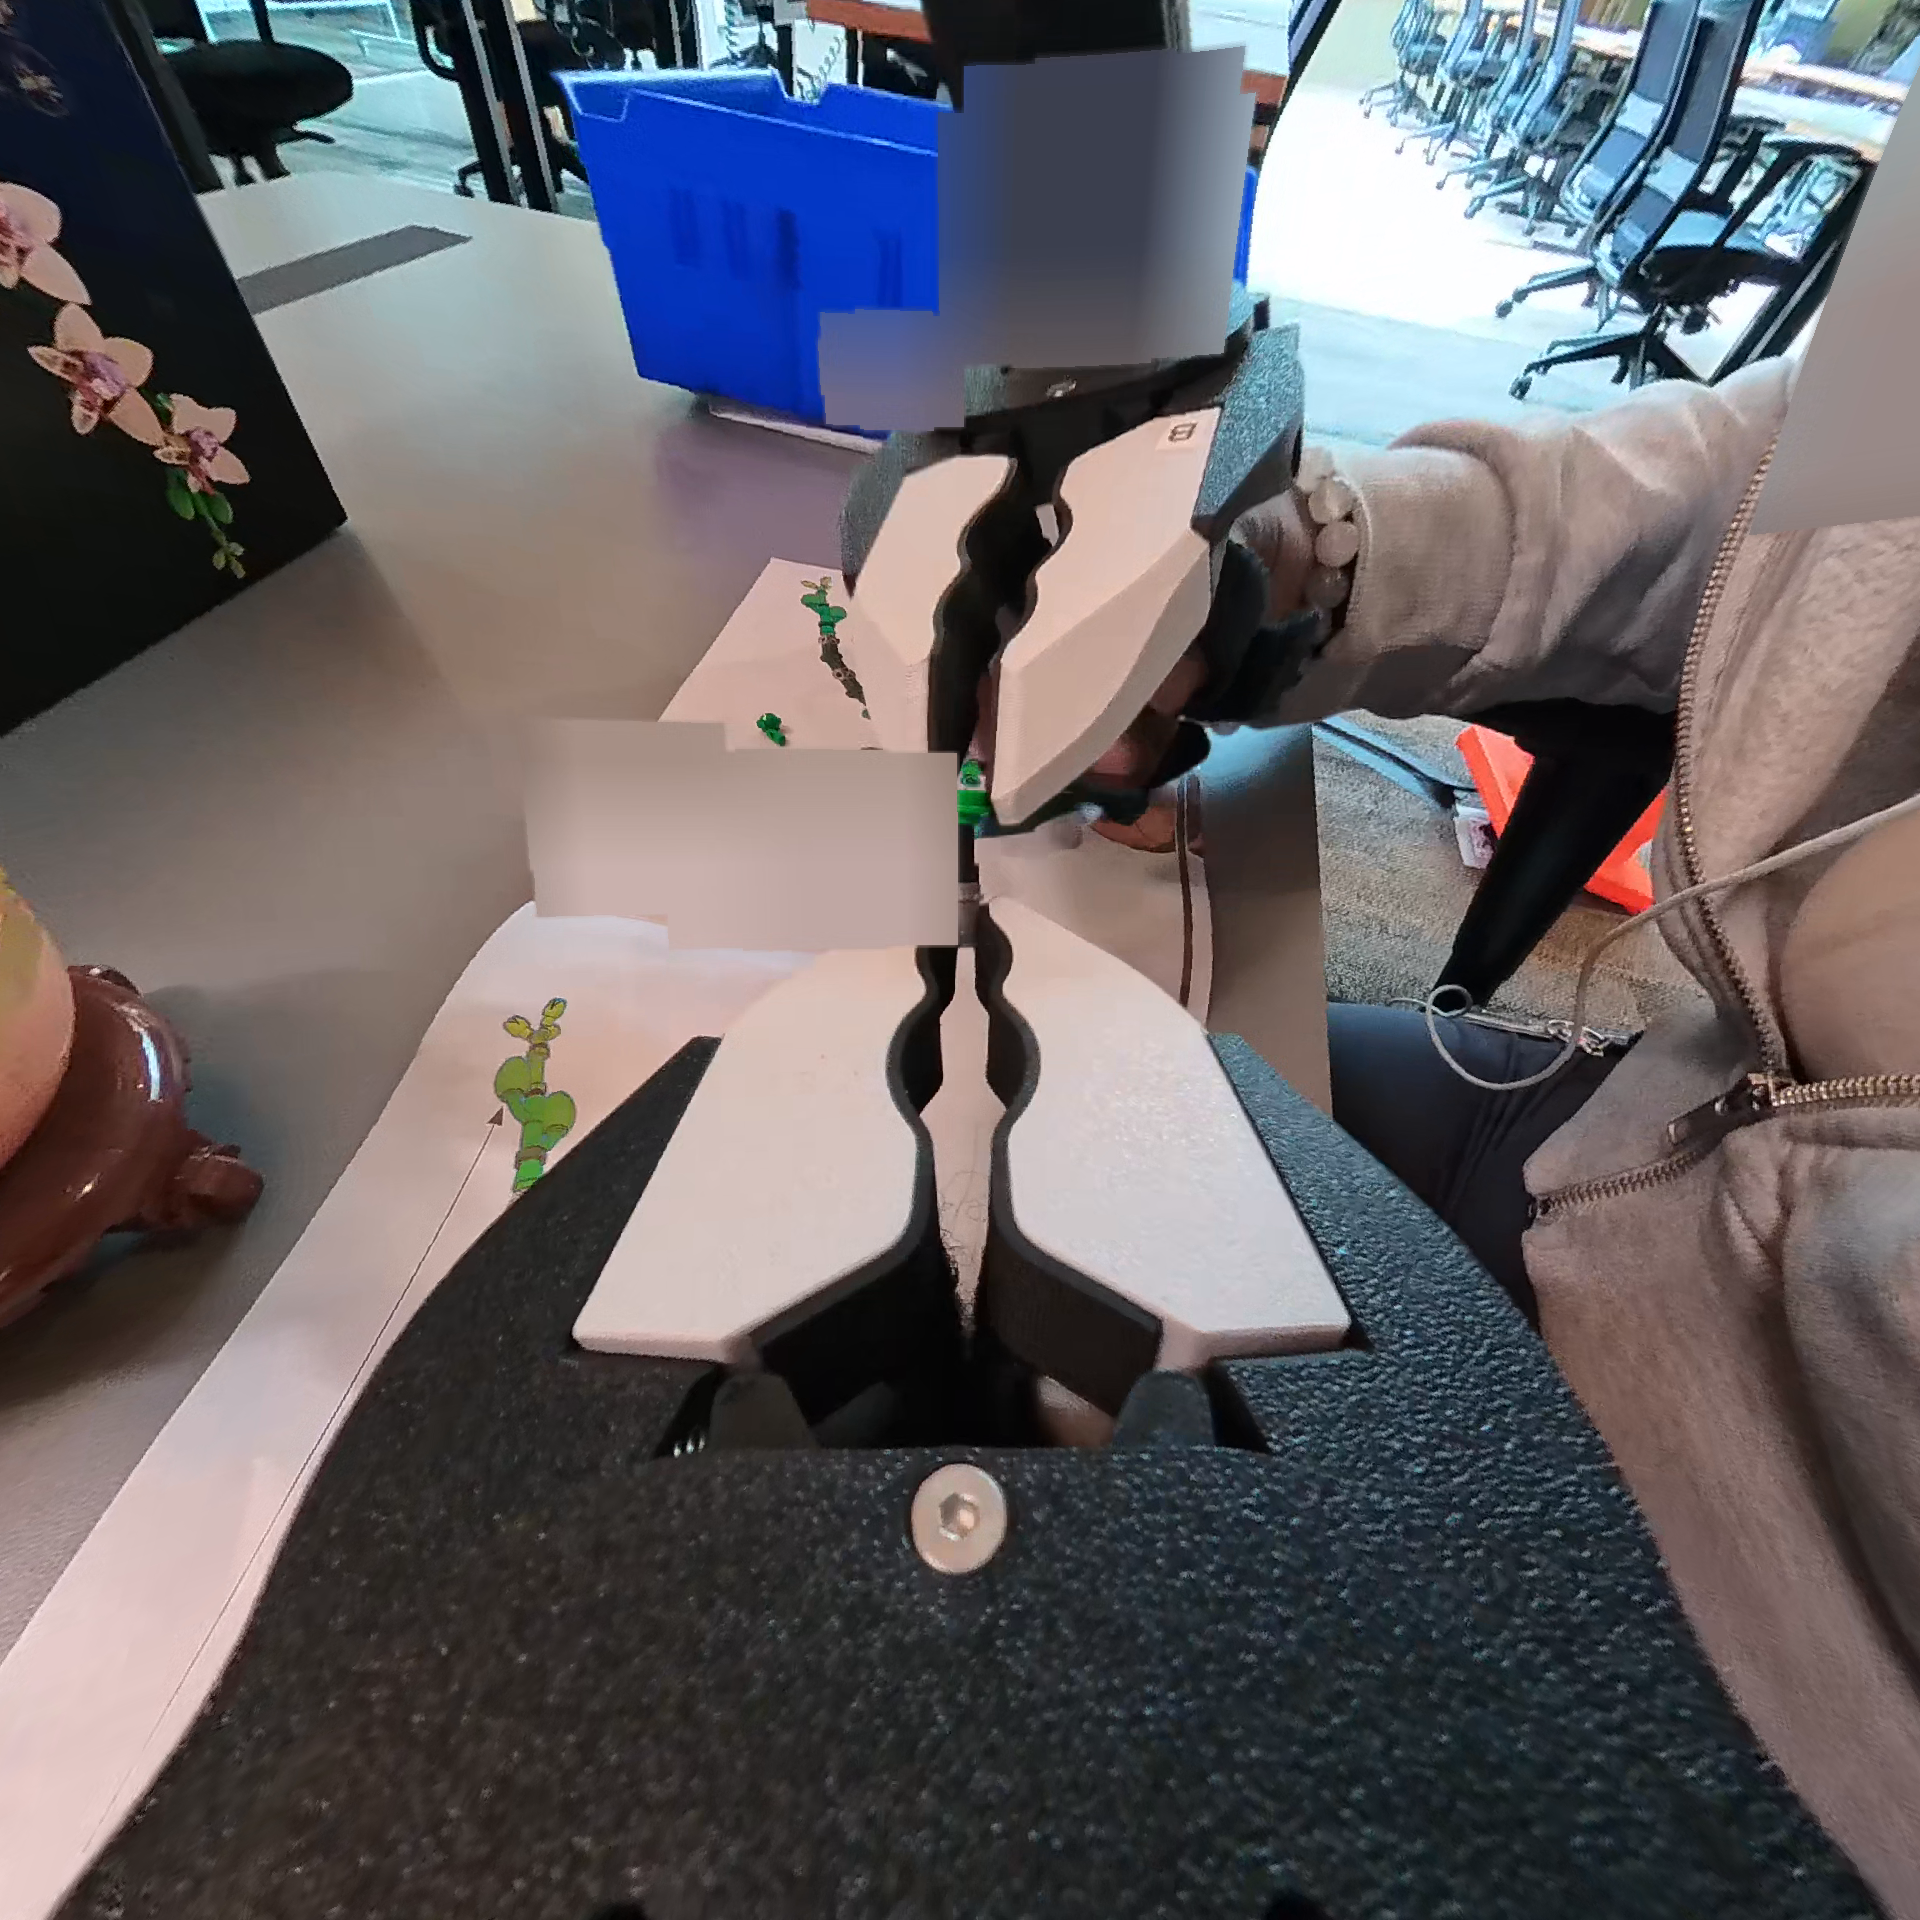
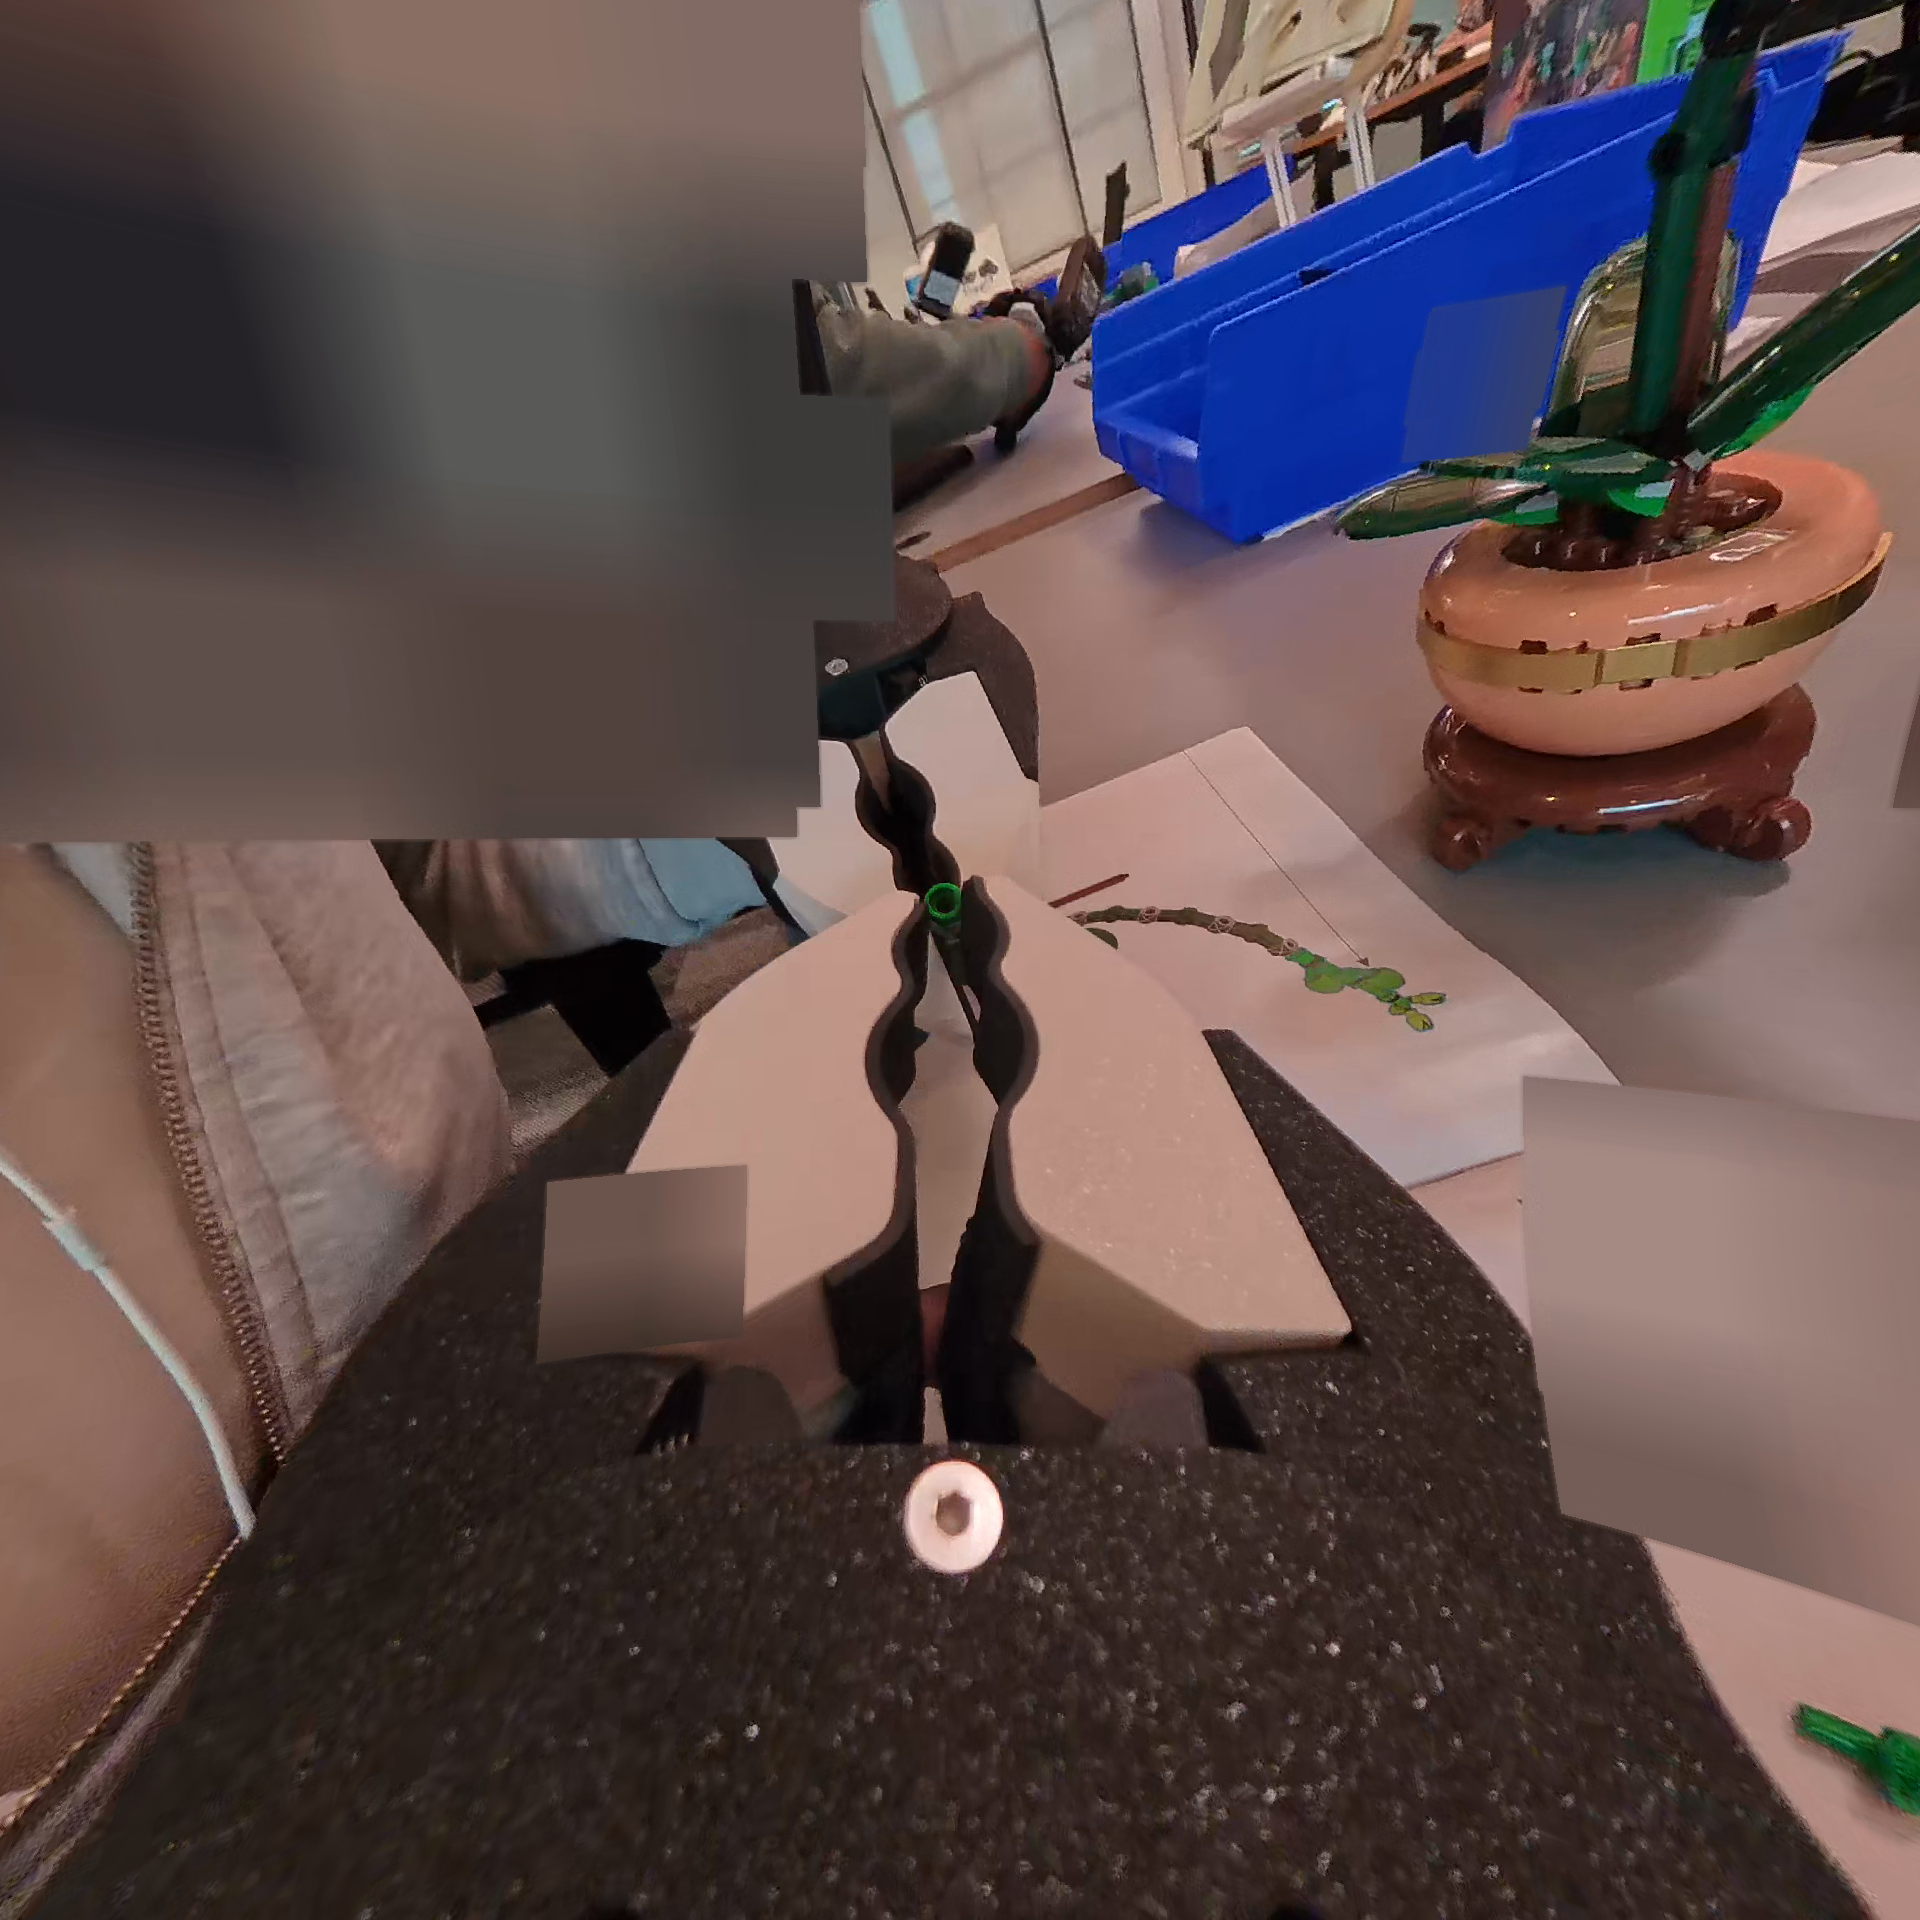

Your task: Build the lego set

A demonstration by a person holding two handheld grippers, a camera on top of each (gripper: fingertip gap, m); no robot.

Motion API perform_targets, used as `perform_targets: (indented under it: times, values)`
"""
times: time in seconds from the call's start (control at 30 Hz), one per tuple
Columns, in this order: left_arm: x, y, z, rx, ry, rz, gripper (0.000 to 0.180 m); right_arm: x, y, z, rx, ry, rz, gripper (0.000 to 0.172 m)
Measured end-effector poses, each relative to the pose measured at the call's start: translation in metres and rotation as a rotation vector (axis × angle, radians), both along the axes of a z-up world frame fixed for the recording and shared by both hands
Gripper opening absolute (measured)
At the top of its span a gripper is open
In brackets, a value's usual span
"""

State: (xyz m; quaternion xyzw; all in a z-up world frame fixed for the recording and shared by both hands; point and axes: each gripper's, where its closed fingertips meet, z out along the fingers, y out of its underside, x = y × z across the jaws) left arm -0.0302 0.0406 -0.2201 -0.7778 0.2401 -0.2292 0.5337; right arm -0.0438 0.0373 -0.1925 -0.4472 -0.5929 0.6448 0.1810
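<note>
Left wrist view: the left gripper [image 1: 971, 920] has its white fingers drawn together, the tips pinched on the lower end of a thin dark rod [image 1: 968, 857] that runs up and away from them. At the rod's far end sits a small green piece [image 1: 971, 795], and there the right gripper [image 1: 982, 805] comes down from above, held by a hand [image 1: 1262, 623] in a dark glove with a grey sleeve [image 1: 1507, 561]; its fingertips close around the green piece. Below both lies a white instruction sheet [image 1: 436, 1226] printed with green plant drawings, spread on a grey table [image 1: 436, 499]. A loose green bit [image 1: 771, 727] rests on a farther page. A brown stand [image 1: 125, 1143] with a pale pot on it stands at the left edge, a dark box with orchid pictures [image 1: 114, 395] at the far left, a blue bin [image 1: 769, 218] behind. Right wrist view: the right gripper [image 2: 948, 920] shows its fingers close together and clamped on the green piece [image 2: 942, 902], a small ring-ended part at the very tips, with the dark rod [image 2: 961, 987] slanting down between the pads. The left gripper [image 2: 914, 842] meets it from beyond, fingers together. The printed sheet [image 2: 1299, 935] lies to the right, then the peach pot [image 2: 1642, 644] on its brown stand with green leaves rising from it; blue bins [image 2: 1299, 395] behind, another green bit [image 2: 1860, 1745] at the lower right edge
</note>
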Motion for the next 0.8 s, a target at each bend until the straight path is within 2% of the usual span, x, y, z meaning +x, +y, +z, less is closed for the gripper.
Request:
perform_targets:
  times: [0.37,0.8]
  values:
    - [0.0032,-0.0009,-0.0034,-0.004,0.034,-0.018,0.002,0.0025,-0.0031,-0.0016,-0.143,-0.043,0.062,0.005]
    - [0.0045,-0.0017,-0.0052,-0.008,0.050,-0.025,0.002,0.0047,-0.0033,-0.0043,-0.171,-0.066,0.085,0.005]
